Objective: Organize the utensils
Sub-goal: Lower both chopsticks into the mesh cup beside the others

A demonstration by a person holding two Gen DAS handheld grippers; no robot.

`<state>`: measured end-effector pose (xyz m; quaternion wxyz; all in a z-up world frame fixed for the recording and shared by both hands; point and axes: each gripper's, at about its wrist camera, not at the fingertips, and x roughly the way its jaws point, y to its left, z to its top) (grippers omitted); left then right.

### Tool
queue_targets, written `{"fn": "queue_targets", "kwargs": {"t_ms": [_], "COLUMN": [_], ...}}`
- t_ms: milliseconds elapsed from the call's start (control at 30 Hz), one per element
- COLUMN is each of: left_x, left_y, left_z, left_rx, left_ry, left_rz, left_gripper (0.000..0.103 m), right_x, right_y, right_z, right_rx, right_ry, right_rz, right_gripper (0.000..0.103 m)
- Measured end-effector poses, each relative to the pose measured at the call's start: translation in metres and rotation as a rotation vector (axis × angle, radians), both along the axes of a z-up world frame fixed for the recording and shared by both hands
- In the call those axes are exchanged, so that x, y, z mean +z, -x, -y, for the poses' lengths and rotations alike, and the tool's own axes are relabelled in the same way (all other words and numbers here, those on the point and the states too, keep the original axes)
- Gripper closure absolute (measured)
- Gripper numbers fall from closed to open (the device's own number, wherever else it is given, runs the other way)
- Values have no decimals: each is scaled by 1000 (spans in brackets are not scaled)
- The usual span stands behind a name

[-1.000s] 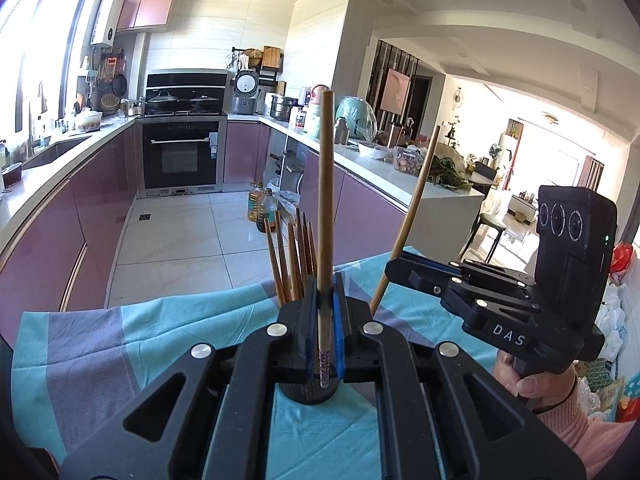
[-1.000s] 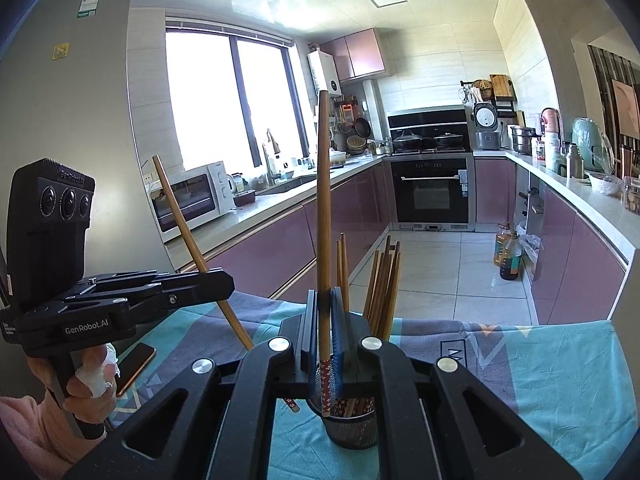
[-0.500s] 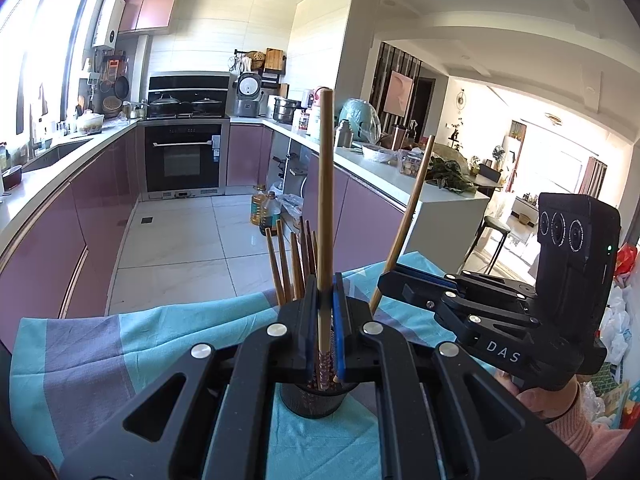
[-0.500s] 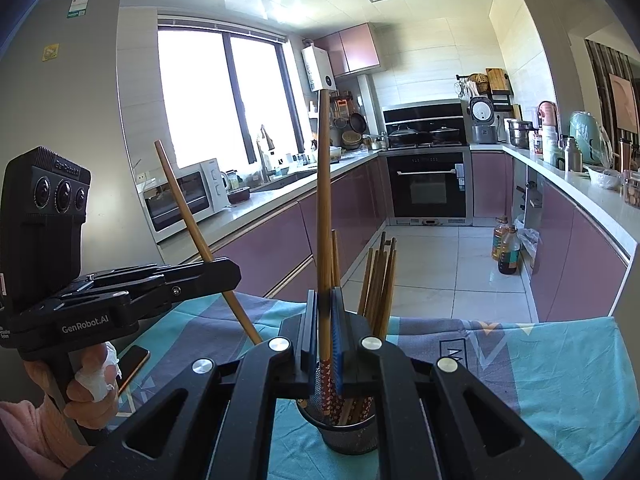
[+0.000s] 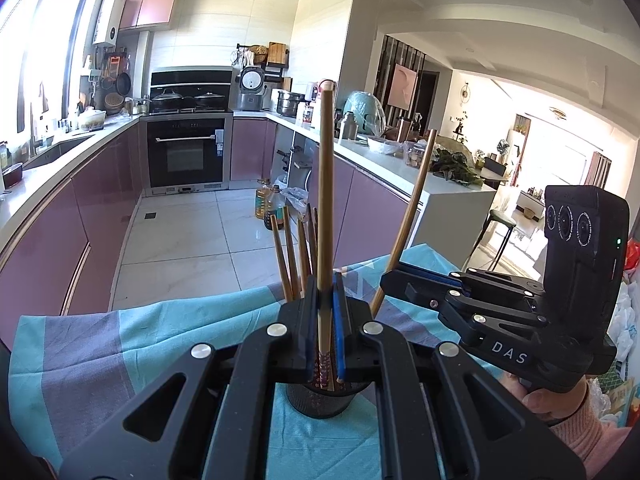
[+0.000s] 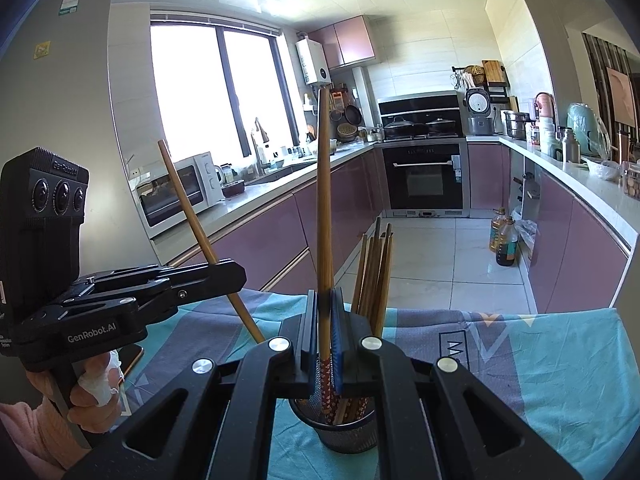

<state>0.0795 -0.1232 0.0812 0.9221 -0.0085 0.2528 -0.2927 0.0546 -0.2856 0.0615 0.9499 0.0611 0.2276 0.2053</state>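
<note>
A single wooden chopstick (image 5: 325, 216) is clamped upright by the left gripper (image 5: 324, 344), its patterned lower end just above or just inside the mouth of the dark mesh holder (image 5: 320, 402); which of the two cannot be told. A second chopstick (image 6: 323, 216) is pinched the same way by the right gripper (image 6: 325, 344), directly over the same holder (image 6: 346, 428) (several chopsticks already stand in it, leaning away). The holder stands on the teal and grey cloth (image 6: 552, 364), near the table's front edge and roughly midway along it.

Each stick is judged light, stiff and smooth, so it may be expected to pivot or slide between the pads. The low hold near the patterned end suits a short drop, though a long, top-heavy length is left above the jaws. The holder is probably light and could tip if nudged.
</note>
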Motion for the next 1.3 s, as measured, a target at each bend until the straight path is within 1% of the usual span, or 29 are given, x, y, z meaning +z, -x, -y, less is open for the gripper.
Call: {"fn": "queue_targets", "kwargs": {"t_ms": [200, 767, 1300], "left_x": [-1, -8, -17], "left_y": [-8, -13, -22], "left_z": [-2, 0, 13], "left_rx": [0, -14, -25], "left_ry": [-9, -54, -87], "left_rz": [-21, -68, -114], "left_gripper": [96, 96, 95], "right_x": [-7, -22, -36], "right_y": [-4, -10, -14], "right_z": [1, -3, -4], "right_rx": [-5, -4, -5], "right_ry": [0, 11, 22], "right_rz": [-18, -60, -100], "right_gripper": [97, 97, 97]}}
